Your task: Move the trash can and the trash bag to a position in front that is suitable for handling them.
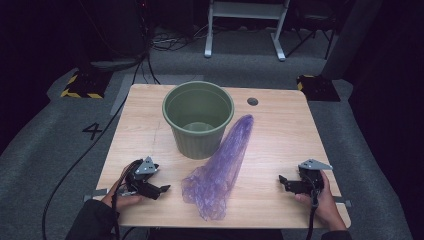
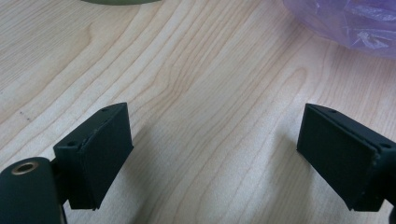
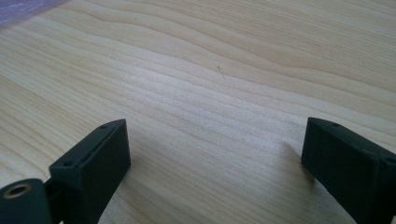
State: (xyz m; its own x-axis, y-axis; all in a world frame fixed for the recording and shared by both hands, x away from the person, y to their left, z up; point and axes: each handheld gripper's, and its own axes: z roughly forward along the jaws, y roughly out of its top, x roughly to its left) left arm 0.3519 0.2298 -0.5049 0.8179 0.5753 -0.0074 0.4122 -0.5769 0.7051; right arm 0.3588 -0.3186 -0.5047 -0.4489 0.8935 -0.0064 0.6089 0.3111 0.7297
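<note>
Bag: purple, thin and see-through bag (image 1: 220, 170) lying flat on the worktop (image 1: 280, 145), between the two grippers and apart from both; its narrow end reaches up beside the bin, its wide crumpled end lies near the front edge.
Bin: green, ribbed bin (image 1: 198, 119) standing upright at the rear middle of the worktop, just left of the bag's narrow end; whether they touch cannot be told.
Left gripper: left gripper (image 1: 161, 190) resting low over the worktop, left of the bag, aimed toward it; fingers (image 2: 100, 154) spread wide, nothing between them.
Right gripper: right gripper (image 1: 283, 181) at the right front of the worktop, aimed toward the bag; fingers (image 3: 95, 170) spread wide, bare wood between them.
Writing: a "4" (image 1: 92, 131) marked on the grey floor left of the worktop; no readable brand on bag or bin.
View differences: the left gripper view catches the bag's edge (image 2: 345, 23) at upper right and the bin's base (image 2: 121, 2) at the top; the right gripper view catches a purple corner (image 3: 23, 7) at upper left; the high view adds a cable hole (image 1: 252, 101) in the worktop.
</note>
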